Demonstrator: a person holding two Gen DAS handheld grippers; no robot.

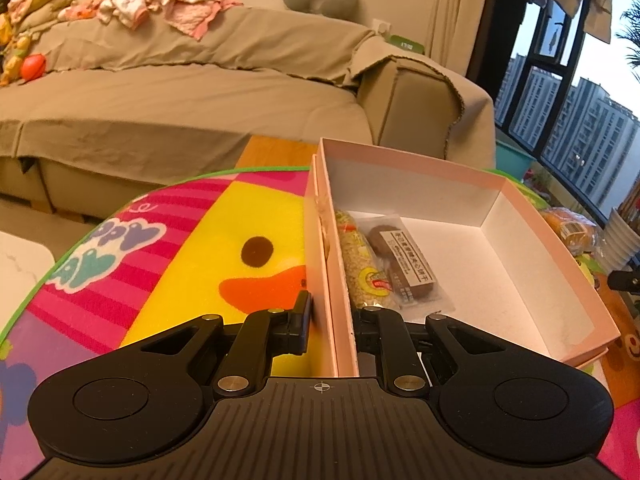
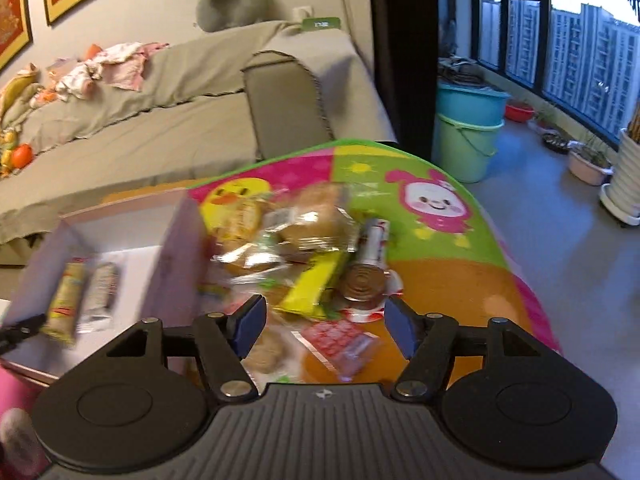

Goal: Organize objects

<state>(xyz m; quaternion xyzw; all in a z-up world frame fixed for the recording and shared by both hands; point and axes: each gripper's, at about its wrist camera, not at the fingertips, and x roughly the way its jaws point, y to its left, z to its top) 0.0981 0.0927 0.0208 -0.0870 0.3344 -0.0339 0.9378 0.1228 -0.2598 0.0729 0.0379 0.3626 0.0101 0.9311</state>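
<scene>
A: In the left wrist view, what do the fingers do?

B: The left gripper (image 1: 332,320) is at the lower centre, and its fingers are clenched on the near left wall of the pink box (image 1: 560,264). One finger is outside the wall, the other inside. The box stands on the colourful mat (image 1: 180,248) and fills the centre and right of the frame.

A: What lies in the box?

B: Two packets along its left wall: a grain bar (image 1: 362,264) and, just beside it, a brown biscuit pack (image 1: 404,264). The sofa (image 1: 180,96) is behind, in the upper left.

A: And the right wrist view?

B: The right gripper (image 2: 325,322) is at the lower centre with its fingers released; nothing is pressed between them. Beyond them, in the centre, is a blurred snack pile (image 2: 304,240), with a red packet (image 2: 340,344) nearest. The box is at the left.
</scene>
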